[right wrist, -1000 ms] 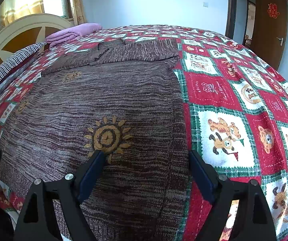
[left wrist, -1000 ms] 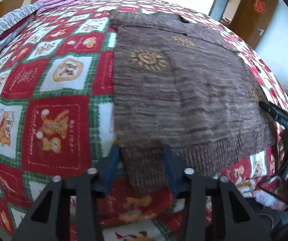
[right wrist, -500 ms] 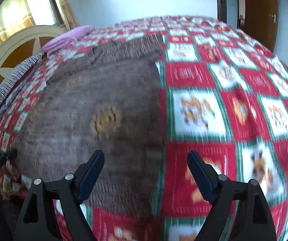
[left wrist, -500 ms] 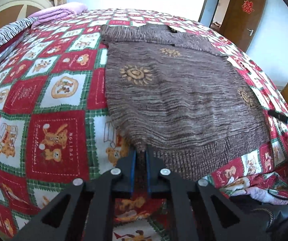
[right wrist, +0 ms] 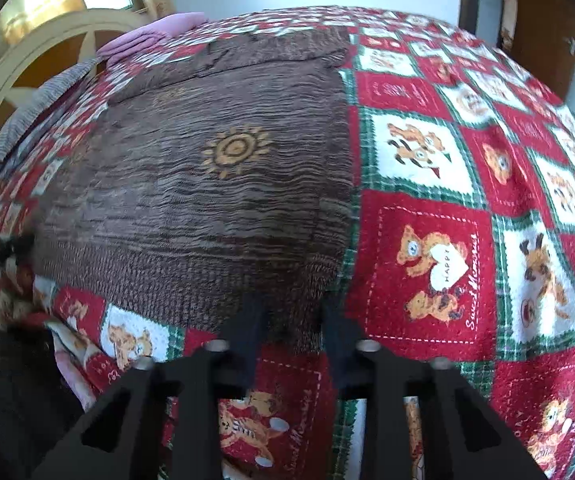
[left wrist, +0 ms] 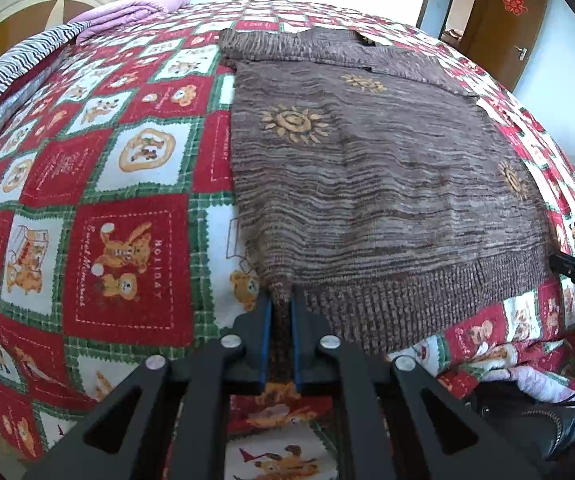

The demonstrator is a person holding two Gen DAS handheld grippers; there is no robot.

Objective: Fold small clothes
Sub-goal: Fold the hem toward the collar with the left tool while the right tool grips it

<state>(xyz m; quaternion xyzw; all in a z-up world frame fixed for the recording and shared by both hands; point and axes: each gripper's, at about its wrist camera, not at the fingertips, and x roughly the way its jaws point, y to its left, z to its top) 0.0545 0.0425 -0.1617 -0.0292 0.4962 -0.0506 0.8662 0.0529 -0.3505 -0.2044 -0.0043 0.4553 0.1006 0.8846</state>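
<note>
The left claw [left wrist: 281,316] pinches the near left hem corner of the brown sweater [left wrist: 367,184]. The right claw [right wrist: 293,320] stands part open astride the right hem corner. The sweater lies flat on the quilted bed [left wrist: 127,208].

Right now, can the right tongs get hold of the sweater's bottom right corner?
Probably yes. The right tongs are open and straddle the ribbed hem corner of the sweater, with nothing between them and the knit.
</note>
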